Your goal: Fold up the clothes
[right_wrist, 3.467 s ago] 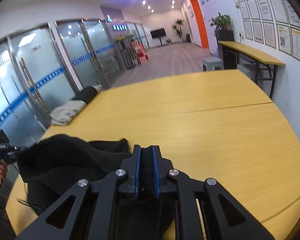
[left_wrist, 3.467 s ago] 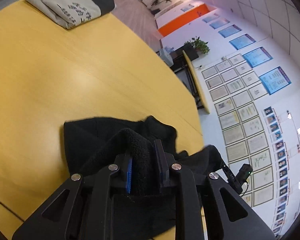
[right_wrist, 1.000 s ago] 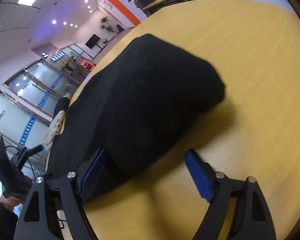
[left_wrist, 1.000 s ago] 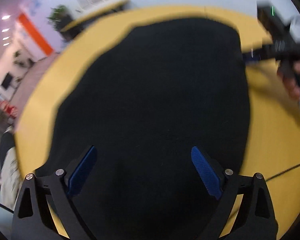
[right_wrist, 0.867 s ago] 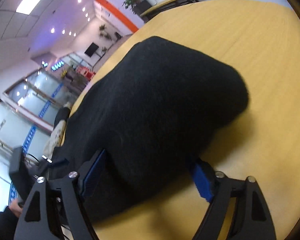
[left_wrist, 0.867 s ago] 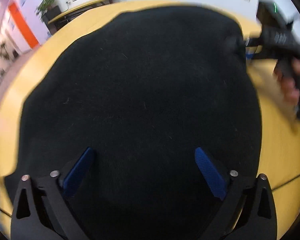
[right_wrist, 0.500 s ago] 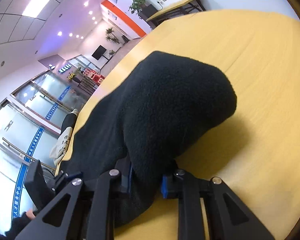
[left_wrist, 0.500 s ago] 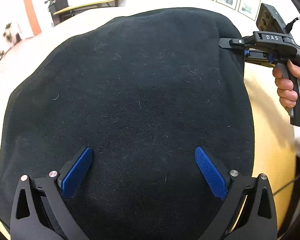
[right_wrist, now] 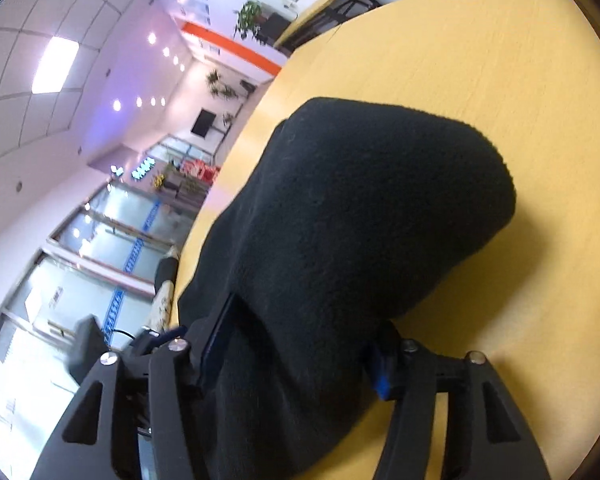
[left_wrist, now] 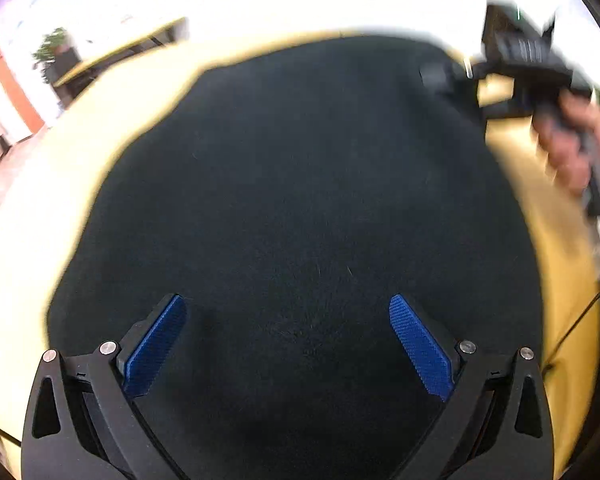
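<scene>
A black fleece garment (left_wrist: 300,208) lies folded on the yellow table (left_wrist: 32,248) and fills most of the left wrist view. My left gripper (left_wrist: 288,340) hangs open just above its near part, blue pads (left_wrist: 418,346) wide apart. In the right wrist view the same garment (right_wrist: 352,216) bulges up between my right gripper's (right_wrist: 300,352) fingers, which stand partly apart around its thick folded edge. The right gripper also shows in the left wrist view (left_wrist: 516,64), held in a hand at the garment's far right corner.
A second folded garment, light and dark (right_wrist: 162,292), lies at the far table edge. The bare yellow tabletop (right_wrist: 480,60) stretches beyond the black garment. A cable (left_wrist: 576,320) runs off the table's right edge. Another table and a plant (right_wrist: 300,12) stand by the wall.
My right gripper's fingers, pinched on the folded edge half a second ago, now stand wider apart around it. My left gripper has stayed open over the garment and pulled back slightly.
</scene>
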The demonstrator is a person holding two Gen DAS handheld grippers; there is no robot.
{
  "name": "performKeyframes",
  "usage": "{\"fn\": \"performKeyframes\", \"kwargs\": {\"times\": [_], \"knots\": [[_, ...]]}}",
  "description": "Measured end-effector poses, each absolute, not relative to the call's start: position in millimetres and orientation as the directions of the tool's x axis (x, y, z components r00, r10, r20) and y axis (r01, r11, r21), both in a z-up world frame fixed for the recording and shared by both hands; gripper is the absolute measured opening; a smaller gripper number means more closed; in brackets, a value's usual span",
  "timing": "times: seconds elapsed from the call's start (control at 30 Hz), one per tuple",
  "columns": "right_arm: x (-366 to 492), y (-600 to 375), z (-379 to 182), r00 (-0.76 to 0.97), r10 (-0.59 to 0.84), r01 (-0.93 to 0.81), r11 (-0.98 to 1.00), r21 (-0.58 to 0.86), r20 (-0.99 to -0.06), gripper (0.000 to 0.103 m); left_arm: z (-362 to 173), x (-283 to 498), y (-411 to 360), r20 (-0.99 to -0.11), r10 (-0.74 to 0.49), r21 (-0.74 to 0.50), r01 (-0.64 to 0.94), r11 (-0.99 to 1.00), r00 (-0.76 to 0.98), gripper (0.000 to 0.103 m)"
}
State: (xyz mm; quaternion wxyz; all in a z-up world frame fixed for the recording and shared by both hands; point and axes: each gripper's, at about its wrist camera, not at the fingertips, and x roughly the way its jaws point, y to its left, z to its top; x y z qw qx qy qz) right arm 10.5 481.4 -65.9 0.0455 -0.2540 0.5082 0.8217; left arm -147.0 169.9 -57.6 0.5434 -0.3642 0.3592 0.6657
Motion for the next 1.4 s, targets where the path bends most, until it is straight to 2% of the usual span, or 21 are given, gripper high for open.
{"fn": "performKeyframes", "kwargs": {"times": [0.07,0.17,0.27,0.33,0.47,0.57,0.7,0.8,0.93,1.03,1.17,1.4], "knots": [[7.9,481.5,-70.2,-0.866,-0.163,-0.351,-0.476,0.806,-0.473,0.031,-60.9,-153.0,168.2,-0.862,0.497,0.012,-0.984,-0.175,-0.099,0.103],[5.6,480.8,-54.1,-0.862,-0.143,-0.344,-0.539,0.769,-0.486,0.025,-58.5,-149.3,169.3,-0.855,0.509,0.002,-0.982,-0.186,-0.098,0.103],[-3.6,467.7,-10.8,-0.889,-0.154,-0.244,-0.635,0.733,-0.43,0.025,-57.6,-145.6,181.6,-0.853,0.515,-0.025,-0.978,-0.209,-0.088,0.103],[-10.8,445.2,25.6,-0.897,-0.167,-0.146,-0.761,0.632,-0.409,0.025,-56.6,-142.1,193.6,-0.85,0.519,-0.039,-0.972,-0.234,-0.09,0.103],[-24.1,384.2,61.8,-0.876,-0.268,0.039,-0.867,0.496,-0.401,0.025,-44.5,-127.9,190.4,-0.842,0.517,0.015,-0.963,-0.267,-0.156,0.103],[-20.1,376.1,59.9,-0.87,-0.263,0.044,-0.884,0.465,-0.417,0.025,-27.6,-116.3,137.9,-0.844,0.498,0.043,-0.951,-0.307,-0.199,0.103],[-16.1,388.9,57.2,-0.871,-0.218,0.013,-0.906,0.423,-0.44,0.024,-35.1,-103.3,86.4,-0.861,0.464,0.022,-0.927,-0.374,-0.208,0.103],[-32.1,374.1,64.3,-0.865,-0.266,0.065,-0.9,0.43,-0.425,0.024,-34.5,-97.4,87.9,-0.837,0.495,0.018,-0.915,-0.404,-0.235,0.103],[-39.6,316.7,92.2,-0.815,-0.417,0.275,-0.89,0.364,-0.403,0.024,-34.4,-95.0,96.3,-0.81,0.538,-0.011,-0.911,-0.412,-0.233,0.103],[-37.6,290.5,85.6,-0.773,-0.46,0.34,-0.882,0.327,-0.438,0.024,-31.2,-93.5,102.1,-0.796,0.559,-0.014,-0.916,-0.4,-0.231,0.103],[-51.5,294.6,59.1,-0.761,-0.388,0.254,-0.915,0.312,-0.519,0.024,-24.6,-88.3,103.4,-0.789,0.566,-0.009,-0.916,-0.401,-0.24,0.103],[-65.0,289.8,61.8,-0.775,-0.366,0.253,-0.927,0.277,-0.515,0.023,-11.1,-61.0,72.2,-0.774,0.574,0.014,-0.914,-0.405,-0.267,0.103]]}}
